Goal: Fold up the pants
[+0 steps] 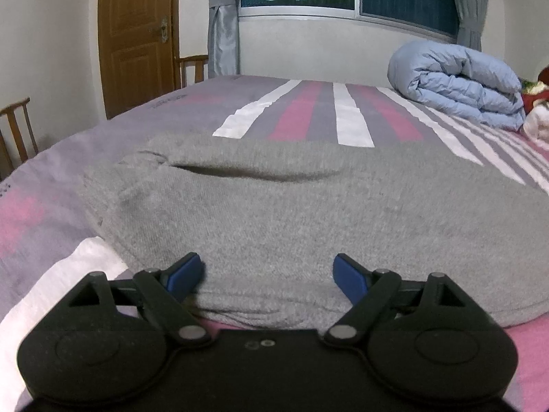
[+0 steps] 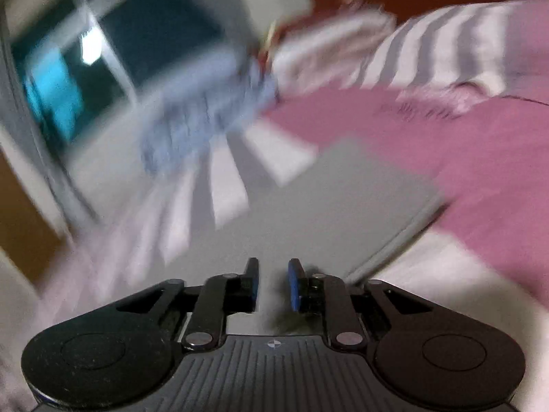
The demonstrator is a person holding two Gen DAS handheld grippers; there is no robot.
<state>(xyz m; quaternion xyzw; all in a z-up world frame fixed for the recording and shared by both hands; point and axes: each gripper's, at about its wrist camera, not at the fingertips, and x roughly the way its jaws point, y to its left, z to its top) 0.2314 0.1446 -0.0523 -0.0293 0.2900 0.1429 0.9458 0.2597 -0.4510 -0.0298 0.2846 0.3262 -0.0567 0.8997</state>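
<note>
Folded grey pants (image 1: pixel 274 206) lie on the bed, with a dark pocket slit across their far part. My left gripper (image 1: pixel 267 264) hovers over their near folded edge with its blue pads (image 1: pixel 185 271) wide apart; it is open and holds nothing. The right wrist view is blurred by motion. There the pants (image 2: pixel 326 206) show as a flat grey rectangle with a thick hem on the right. My right gripper (image 2: pixel 273 267) is low over their near end, its jaws a narrow gap apart with nothing gripped between them.
The bed sheet (image 1: pixel 308 110) has pink, grey and white stripes. A rolled light-blue duvet (image 1: pixel 456 82) lies at the far right, also blurred in the right wrist view (image 2: pixel 206 113). Two wooden chairs (image 1: pixel 17 130) stand left of the bed near a brown door (image 1: pixel 133 34).
</note>
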